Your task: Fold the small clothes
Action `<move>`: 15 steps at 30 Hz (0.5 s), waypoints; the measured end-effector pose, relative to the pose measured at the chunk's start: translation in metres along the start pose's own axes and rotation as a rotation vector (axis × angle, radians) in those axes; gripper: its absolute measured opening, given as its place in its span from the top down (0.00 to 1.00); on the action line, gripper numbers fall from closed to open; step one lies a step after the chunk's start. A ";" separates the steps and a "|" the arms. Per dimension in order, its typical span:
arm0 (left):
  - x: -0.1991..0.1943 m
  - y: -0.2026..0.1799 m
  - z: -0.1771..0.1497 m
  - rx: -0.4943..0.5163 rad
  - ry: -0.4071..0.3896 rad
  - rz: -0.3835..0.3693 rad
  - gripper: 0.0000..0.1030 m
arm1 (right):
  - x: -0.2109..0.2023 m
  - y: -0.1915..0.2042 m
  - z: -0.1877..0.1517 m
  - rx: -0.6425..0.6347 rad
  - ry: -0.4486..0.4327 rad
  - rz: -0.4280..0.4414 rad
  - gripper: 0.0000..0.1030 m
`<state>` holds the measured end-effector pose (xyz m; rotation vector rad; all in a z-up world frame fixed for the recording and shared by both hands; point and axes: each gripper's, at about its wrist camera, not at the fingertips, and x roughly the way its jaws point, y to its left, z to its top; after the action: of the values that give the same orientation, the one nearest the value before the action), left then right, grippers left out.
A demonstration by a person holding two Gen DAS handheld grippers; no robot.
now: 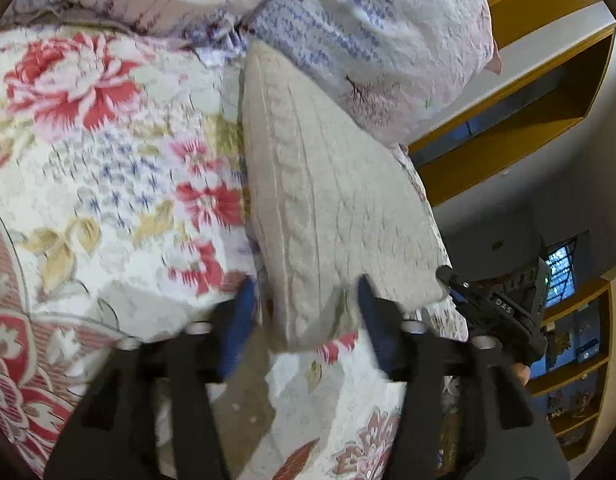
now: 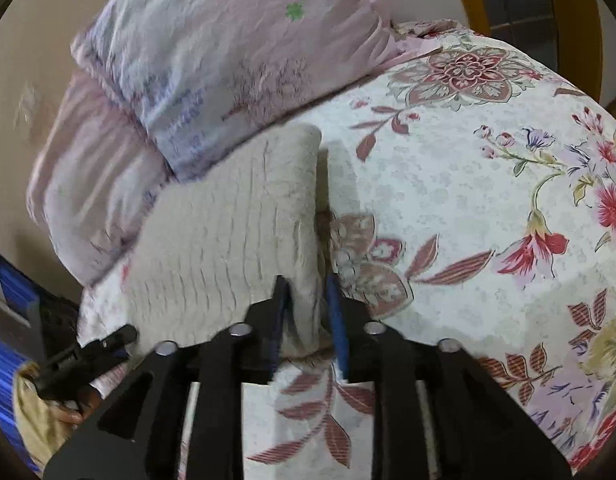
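A cream cable-knit garment [image 1: 319, 200] lies folded on the flowered bedspread [image 1: 108, 168], its far end against the pillows. My left gripper [image 1: 304, 300] is open, its blue-padded fingers on either side of the garment's near corner. In the right wrist view the same garment [image 2: 236, 232] lies left of centre. My right gripper [image 2: 308, 296] has its fingers narrowly apart around the garment's near right edge, and the cloth sits between them. The right gripper [image 1: 495, 312] also shows at the right in the left wrist view.
Two pale purple patterned pillows [image 2: 212, 64] lie stacked at the head of the bed. The flowered bedspread [image 2: 467, 208] stretches to the right. Wooden shelves [image 1: 547, 92] and a window stand beyond the bed.
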<state>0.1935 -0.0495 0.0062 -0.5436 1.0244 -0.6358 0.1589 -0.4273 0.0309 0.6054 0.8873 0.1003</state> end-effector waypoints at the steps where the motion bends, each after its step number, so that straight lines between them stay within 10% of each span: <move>1: -0.001 0.000 0.003 -0.004 -0.004 0.003 0.40 | 0.001 0.000 0.002 0.008 -0.003 0.004 0.73; 6: 0.007 0.004 0.012 -0.038 0.009 0.016 0.37 | 0.014 0.009 0.002 -0.041 0.001 -0.036 0.88; 15: 0.014 0.001 0.016 -0.023 0.014 0.011 0.26 | 0.012 0.022 0.004 -0.109 -0.034 -0.150 0.86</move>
<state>0.2135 -0.0567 0.0033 -0.5537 1.0482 -0.6198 0.1728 -0.4067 0.0361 0.4366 0.8862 0.0024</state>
